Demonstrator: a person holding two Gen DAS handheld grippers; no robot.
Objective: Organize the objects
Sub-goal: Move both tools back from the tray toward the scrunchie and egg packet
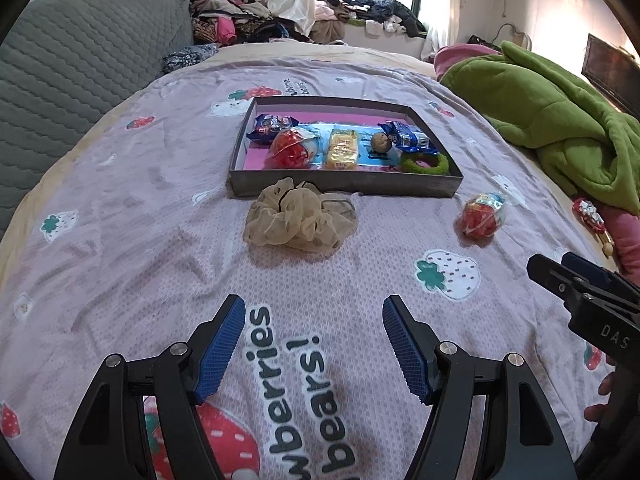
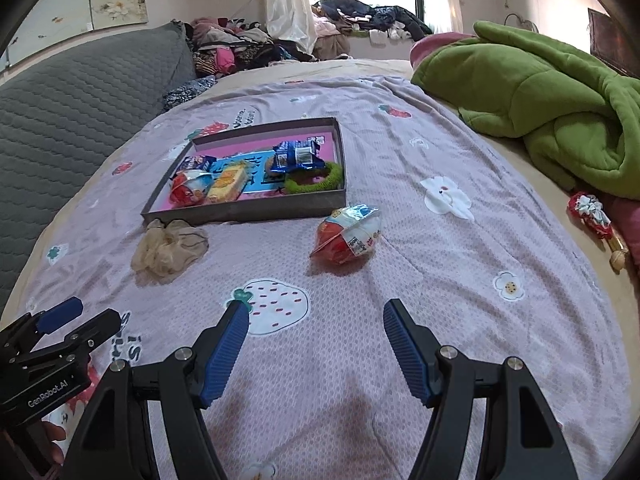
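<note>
Nearest, the left tool (image 1: 314, 344) and right tool (image 2: 316, 348) hover over the bed (image 1: 120, 240), both spread wide and empty. Beyond them, a beige scrunchie (image 1: 298, 218) touches the tray's near wall and a red-wrapped egg toy (image 2: 346, 234) lies just outside. Farther, the tray (image 1: 344, 186) already holds snack packets, another egg and a green ring (image 1: 425, 163). Two items seemingly remain.

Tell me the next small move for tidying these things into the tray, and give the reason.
Probably ease the right claw forward over the red wrapped egg and close on it. It lies loose on the bedspread just outside the tray, nearly straight ahead of that open, empty claw. The beige scrunchie is also outside the tray, ahead of the open left claw, and could follow.
</note>
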